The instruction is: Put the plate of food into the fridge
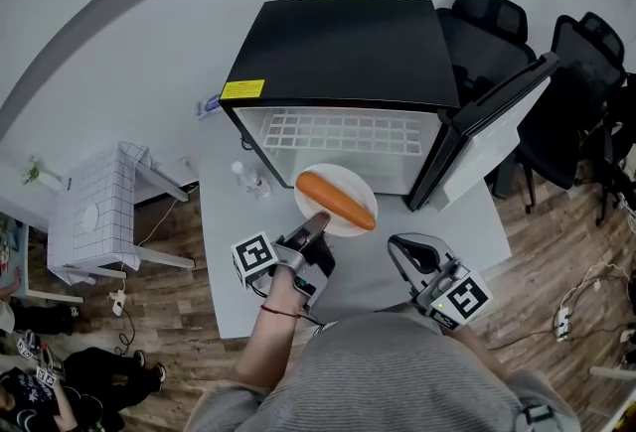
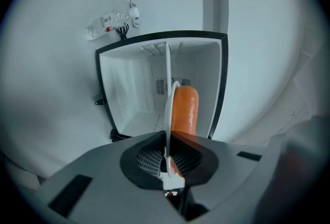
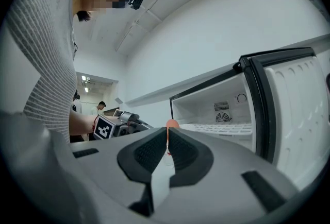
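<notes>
Left tool (image 1: 318,218) clamped on rim of plate (image 1: 348,178) carrying orange sausage (image 1: 336,200), in front of open fridge (image 1: 348,43). Right tool (image 1: 396,246) closed, empty, over counter (image 1: 467,231).

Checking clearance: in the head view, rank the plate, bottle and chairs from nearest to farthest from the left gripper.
1. Plate, in the left gripper's jaws.
2. Bottle, on the table to its left.
3. Chairs, beyond the fridge door.

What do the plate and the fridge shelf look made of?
Plate: smooth white with a thin rim, likely ceramic or melamine; cannot tell which. Fridge shelf: white-coated wire, judging by its open grid.
</notes>
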A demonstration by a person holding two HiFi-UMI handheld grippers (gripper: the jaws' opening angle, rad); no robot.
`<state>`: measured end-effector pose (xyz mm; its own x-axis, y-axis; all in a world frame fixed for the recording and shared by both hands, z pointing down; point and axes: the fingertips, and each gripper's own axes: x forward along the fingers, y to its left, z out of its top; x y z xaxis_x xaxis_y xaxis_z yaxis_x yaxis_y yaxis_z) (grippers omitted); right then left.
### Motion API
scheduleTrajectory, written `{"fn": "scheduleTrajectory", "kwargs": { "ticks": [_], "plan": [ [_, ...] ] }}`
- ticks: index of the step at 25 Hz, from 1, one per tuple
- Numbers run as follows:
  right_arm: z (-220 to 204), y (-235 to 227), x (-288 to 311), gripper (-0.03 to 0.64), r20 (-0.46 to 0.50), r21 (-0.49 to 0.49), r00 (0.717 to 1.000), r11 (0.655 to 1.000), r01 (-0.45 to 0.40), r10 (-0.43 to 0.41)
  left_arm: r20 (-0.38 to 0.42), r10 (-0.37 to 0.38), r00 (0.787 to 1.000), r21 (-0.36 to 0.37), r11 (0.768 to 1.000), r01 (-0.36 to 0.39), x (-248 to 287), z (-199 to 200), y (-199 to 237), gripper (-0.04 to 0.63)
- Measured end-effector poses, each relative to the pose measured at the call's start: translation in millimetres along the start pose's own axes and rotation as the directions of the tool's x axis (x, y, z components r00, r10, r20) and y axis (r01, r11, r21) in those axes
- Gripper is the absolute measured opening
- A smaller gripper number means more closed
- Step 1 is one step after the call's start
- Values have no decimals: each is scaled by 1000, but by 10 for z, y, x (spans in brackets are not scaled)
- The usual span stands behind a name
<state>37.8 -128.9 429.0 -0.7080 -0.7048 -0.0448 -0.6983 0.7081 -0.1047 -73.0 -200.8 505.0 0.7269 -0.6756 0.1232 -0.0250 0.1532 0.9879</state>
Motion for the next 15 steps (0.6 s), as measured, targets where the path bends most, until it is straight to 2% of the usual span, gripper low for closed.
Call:
{"fn": "scheduleTrajectory", "kwargs": {
  "ticks": [3,6,15],
  "plan": [
    [4,-44,-4,15,2,3,1000,1000,7,-7,-8,5,1000,29,1000,-5,129,107,-4,29],
    [13,-81,-10,15,5,2,1000,1000,12,-12,-2,10,1000,25,1000,-10,272,168,-68,29],
    [-24,-205,-31,15,1,25,1000,999,29,-29,65,27,998,41,999,-30,616,473,-176,32]
  ]
}}
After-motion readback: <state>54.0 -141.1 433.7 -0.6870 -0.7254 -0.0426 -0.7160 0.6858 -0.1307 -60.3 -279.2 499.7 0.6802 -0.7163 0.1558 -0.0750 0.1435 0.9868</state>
